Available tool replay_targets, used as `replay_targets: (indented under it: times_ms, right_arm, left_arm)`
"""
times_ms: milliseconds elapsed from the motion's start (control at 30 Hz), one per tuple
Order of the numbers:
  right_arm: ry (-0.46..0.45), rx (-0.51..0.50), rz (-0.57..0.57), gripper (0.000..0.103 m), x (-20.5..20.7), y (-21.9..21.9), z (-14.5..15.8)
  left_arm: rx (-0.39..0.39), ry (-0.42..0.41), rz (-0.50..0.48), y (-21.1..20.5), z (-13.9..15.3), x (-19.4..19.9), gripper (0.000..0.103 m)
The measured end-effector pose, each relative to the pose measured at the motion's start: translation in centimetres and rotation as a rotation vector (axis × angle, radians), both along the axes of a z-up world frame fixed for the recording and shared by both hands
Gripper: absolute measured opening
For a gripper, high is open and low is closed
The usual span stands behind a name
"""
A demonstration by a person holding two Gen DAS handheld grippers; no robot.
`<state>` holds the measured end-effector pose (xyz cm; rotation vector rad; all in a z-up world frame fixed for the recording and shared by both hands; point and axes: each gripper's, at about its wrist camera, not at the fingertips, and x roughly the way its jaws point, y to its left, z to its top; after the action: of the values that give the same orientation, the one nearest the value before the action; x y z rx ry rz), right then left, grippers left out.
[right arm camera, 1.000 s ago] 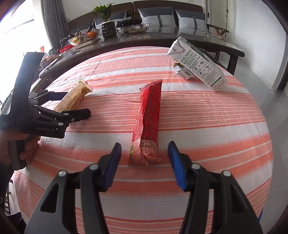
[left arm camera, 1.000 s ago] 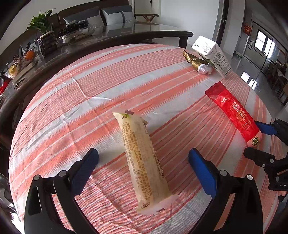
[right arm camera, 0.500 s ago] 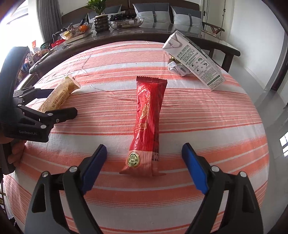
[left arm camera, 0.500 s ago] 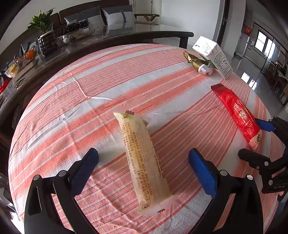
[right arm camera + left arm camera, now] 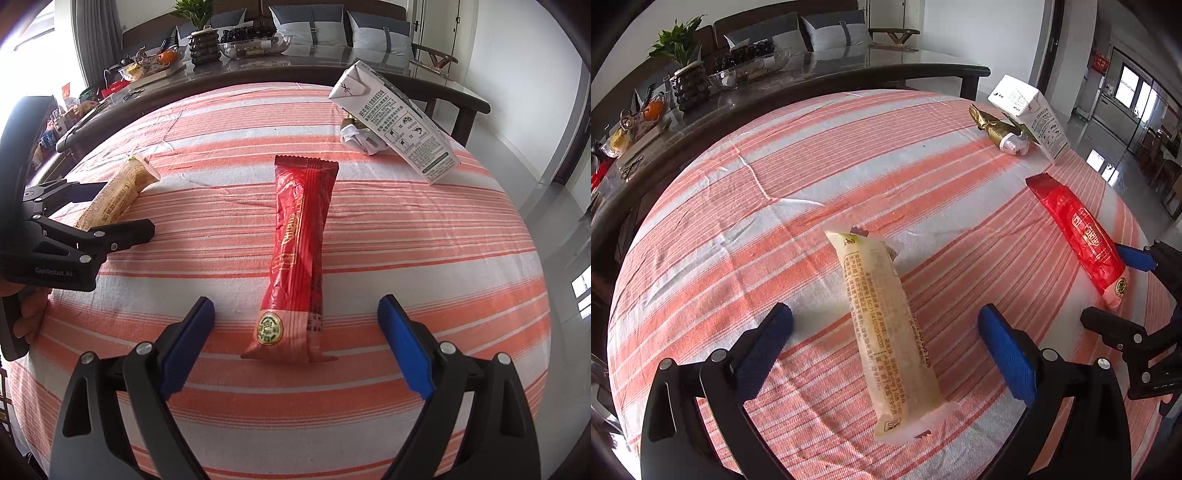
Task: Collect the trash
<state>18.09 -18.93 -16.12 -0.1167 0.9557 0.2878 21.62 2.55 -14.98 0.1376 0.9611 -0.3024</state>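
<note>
So both tools lined up for grabs: right tool (image 5: 295, 325) opening around red wrapper (image 5: 299, 254), left tool (image 5: 882, 339) wide open, straddling beige wrapper (image 5: 886, 321) beside it.

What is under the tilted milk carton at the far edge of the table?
The milk carton leans on a crumpled gold-and-white wrapper, propped off the striped tablecloth. The wrapper's part beneath the carton is hidden; whether anything else lies there cannot be seen.
</note>
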Motion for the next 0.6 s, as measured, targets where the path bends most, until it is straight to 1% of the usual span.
replay_targets:
  times_ms: [167, 233, 300, 367, 433, 467, 500, 533, 567, 600]
  right_arm:
    - [0.001, 0.004, 0.0, 0.087, 0.0, 0.0, 0.0]
    - [0.003, 0.012, 0.002, 0.088, 0.0, -0.1, 0.1]
    - [0.012, 0.06, 0.013, 0.09, 0.1, -0.6, 0.2]
    - [0.061, 0.13, 0.024, 0.09, 0.8, -1.6, 0.7]
    - [0.134, 0.17, -0.015, 0.089, 2.0, -2.3, 1.4]
    - [0.153, 0.173, -0.027, 0.089, 2.5, -2.3, 1.8]
    - [0.163, 0.166, -0.014, 0.085, 3.1, -1.9, 2.3]
    - [0.172, 0.144, 0.006, 0.077, 3.5, -1.2, 2.7]
    - [0.179, 0.116, 0.023, 0.073, 3.9, -0.5, 3.0]
    - [0.187, 0.096, 0.035, 0.069, 4.3, 0.2, 3.0]
  left_arm:
    - [-0.007, -0.001, 0.0, 0.1, 0.1, 0.0, 0.099]
    - [-0.053, 0.0, -0.005, 0.9, 0.3, -0.2, 0.098]
    - [-0.081, 0.015, -0.016, 1.8, 0.6, -0.6, 0.098]
    - [-0.091, 0.022, -0.031, 2.4, 1.1, -1.2, 0.098]
    - [-0.087, 0.007, -0.05, 2.3, 1.5, -1.7, 0.096]
    - [-0.076, 0.006, -0.057, 2.0, 1.7, -1.7, 0.094]
    - [-0.061, 0.014, -0.061, 1.6, 1.7, -1.5, 0.089]
    - [-0.045, 0.022, -0.061, 1.3, 1.7, -1.4, 0.082]
    - [-0.029, 0.028, -0.059, 0.9, 1.7, -1.1, 0.078]
    - [-0.011, 0.031, -0.051, 0.7, 1.7, -0.9, 0.069]
